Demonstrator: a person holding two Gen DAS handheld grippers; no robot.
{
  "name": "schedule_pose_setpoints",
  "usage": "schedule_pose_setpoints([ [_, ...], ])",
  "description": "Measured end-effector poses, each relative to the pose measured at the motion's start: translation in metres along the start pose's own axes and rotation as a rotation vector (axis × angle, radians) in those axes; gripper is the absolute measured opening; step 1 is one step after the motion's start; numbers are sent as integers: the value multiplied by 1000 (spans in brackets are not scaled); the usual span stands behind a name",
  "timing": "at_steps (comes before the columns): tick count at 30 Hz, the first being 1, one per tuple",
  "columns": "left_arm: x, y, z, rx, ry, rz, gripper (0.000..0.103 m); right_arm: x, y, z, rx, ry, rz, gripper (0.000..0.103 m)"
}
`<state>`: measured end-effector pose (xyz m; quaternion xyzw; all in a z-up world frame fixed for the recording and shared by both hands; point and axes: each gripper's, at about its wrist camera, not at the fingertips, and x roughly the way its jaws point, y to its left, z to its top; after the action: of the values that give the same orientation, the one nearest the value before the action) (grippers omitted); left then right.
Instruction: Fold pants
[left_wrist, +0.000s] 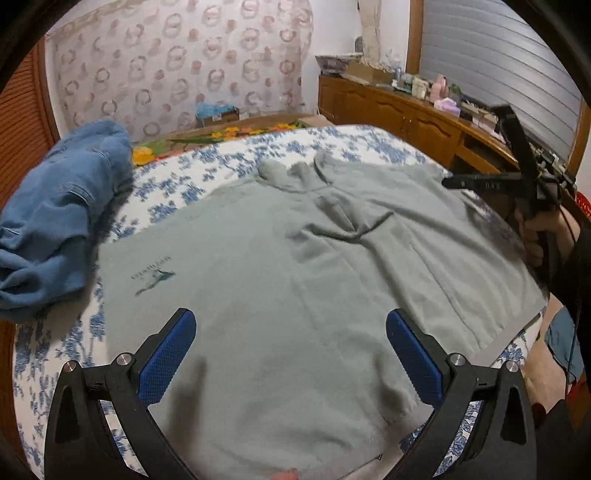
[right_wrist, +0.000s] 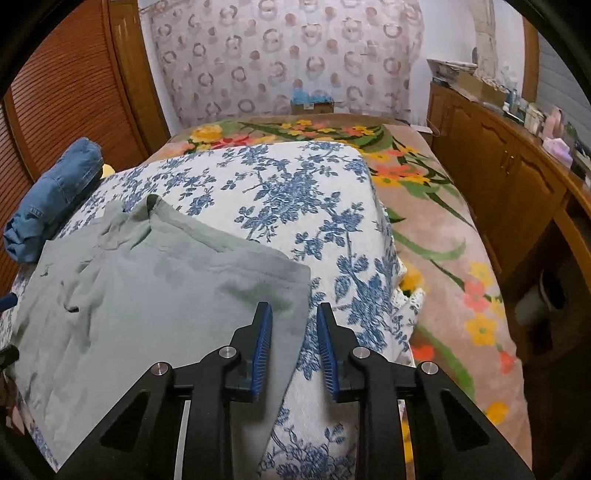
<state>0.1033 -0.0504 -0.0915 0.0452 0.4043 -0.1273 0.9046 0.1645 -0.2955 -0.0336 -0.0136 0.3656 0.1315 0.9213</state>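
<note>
While wide over grey pants (left_wrist: 295, 240), left tool (left_wrist: 290, 314) released; right tool (right_wrist: 293, 306) narrowed yet unclenched; denim heap (left_wrist: 62, 221) alongside.

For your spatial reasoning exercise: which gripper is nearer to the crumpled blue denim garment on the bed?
Left. The left gripper hovers open over the grey-green pants, with the denim garment just beside it. The right gripper sits at the pants' opposite edge, farthest from the denim.
</note>
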Motion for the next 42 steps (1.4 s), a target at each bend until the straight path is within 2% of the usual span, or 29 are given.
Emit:
schedule_pose_setpoints([
  [4, 13, -2, -5, 5, 45, 0, 103, -8, 10, -2, -41, 5, 1, 26],
  [5, 16, -2, -6, 5, 59, -3, 103, -9, 11, -3, -44, 6, 11, 22],
  [7, 22, 0, -8, -5, 86, -9, 103, -15, 9, -6, -37, 1, 11, 6],
  [11, 22, 1, -9, -6, 82, -7, 103, -28, -7, -8, 13, -50, -33, 4],
  [15, 24, -3, -9, 14, 88, 16, 103, -28, -19, -14, 41, -26, -103, 3],
  [20, 24, -3, -9, 14, 88, 16, 103, -51, -19, -23, 64, -61, -53, 3],
  [26, 24, -2, -9, 10, 85, 21, 103, -75, 18, -37, -31, -103, -3, 9],
  [30, 23, -3, -10, 11, 83, 20, 103, -89, 52, -64, -67, -104, 89, 19],
  [32, 24, -2, -9, 9, 83, 20, 103, -94, 67, -79, -81, -96, 119, 28],
  [33, 24, -2, -9, 10, 83, 20, 103, -94, 74, -85, -90, -84, 127, 35],
  [38, 24, -2, -9, 10, 84, 20, 103, -99, 97, -110, -119, -43, 141, 40],
  [42, 24, -3, -9, 11, 84, 19, 103, -99, 96, -115, -129, -34, 121, 46],
])
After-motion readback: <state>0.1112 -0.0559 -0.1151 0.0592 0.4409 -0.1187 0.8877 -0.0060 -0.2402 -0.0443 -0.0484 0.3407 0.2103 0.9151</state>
